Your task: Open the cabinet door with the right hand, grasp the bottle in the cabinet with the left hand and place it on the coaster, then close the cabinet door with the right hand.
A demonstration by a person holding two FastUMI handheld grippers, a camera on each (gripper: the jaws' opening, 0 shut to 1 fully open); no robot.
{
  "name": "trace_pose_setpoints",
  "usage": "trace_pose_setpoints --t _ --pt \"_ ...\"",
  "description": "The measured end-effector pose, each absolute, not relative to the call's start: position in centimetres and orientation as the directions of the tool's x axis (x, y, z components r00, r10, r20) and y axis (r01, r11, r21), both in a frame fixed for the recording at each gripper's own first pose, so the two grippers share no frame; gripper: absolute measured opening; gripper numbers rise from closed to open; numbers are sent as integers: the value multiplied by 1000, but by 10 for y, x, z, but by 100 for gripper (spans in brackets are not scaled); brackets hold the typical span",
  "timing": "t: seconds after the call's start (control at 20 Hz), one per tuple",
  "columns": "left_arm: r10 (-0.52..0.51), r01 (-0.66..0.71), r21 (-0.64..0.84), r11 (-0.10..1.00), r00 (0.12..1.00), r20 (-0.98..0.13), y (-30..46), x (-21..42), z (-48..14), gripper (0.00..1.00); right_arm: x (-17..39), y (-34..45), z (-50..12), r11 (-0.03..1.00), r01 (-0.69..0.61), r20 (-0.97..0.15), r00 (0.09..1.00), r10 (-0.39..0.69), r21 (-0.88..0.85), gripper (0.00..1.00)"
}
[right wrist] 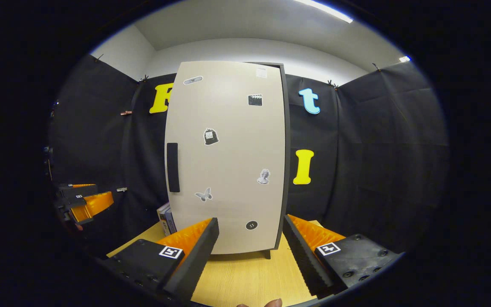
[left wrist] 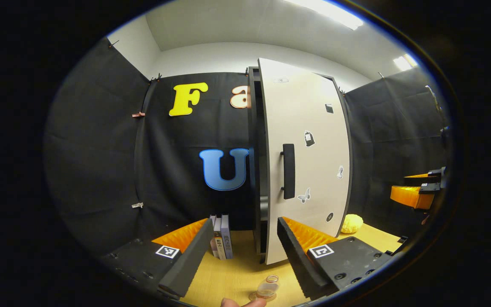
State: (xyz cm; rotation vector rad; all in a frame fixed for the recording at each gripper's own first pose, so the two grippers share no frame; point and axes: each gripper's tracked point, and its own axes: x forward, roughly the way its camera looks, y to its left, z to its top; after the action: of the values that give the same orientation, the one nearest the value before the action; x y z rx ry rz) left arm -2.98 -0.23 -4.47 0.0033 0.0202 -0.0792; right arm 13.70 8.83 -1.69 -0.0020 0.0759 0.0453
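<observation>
Right up close in the left gripper view, the left tool [left wrist: 241,251] hangs with fingers spread wide, holding nothing. Just below them a small clear bottle [left wrist: 267,288] stands on the coaster [left wrist: 257,297] on the wooden counter [left wrist: 232,277], so the placing looks done. Over in the right gripper view, the right tool [right wrist: 252,251] is released too, fingers apart and empty, aimed at the lower part of the cabinet door [right wrist: 228,157].

What remains, by my read, is the closing. From the left gripper view the door sits slightly ajar, a dark gap along its handle side. Best approach is probably a flat, steady push near the handle [right wrist: 172,167] edge, far from the hinge, easing it home so the cabinet doesn't slide.

Around it: books [left wrist: 221,238] stand just beside the cabinet's left foot, and a yellow lumpy object [left wrist: 351,223] sits near its right side. Neither lies in the door's swing. The bottle is well forward, clear of the path.
</observation>
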Motion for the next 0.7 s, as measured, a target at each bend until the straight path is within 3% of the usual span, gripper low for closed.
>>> trace_pose_setpoints --t 0.7 --pt "-87 87 15 996 996 -13 -5 -33 -43 95 131 89 -16 998 -57 -80 995 56 -2 96"
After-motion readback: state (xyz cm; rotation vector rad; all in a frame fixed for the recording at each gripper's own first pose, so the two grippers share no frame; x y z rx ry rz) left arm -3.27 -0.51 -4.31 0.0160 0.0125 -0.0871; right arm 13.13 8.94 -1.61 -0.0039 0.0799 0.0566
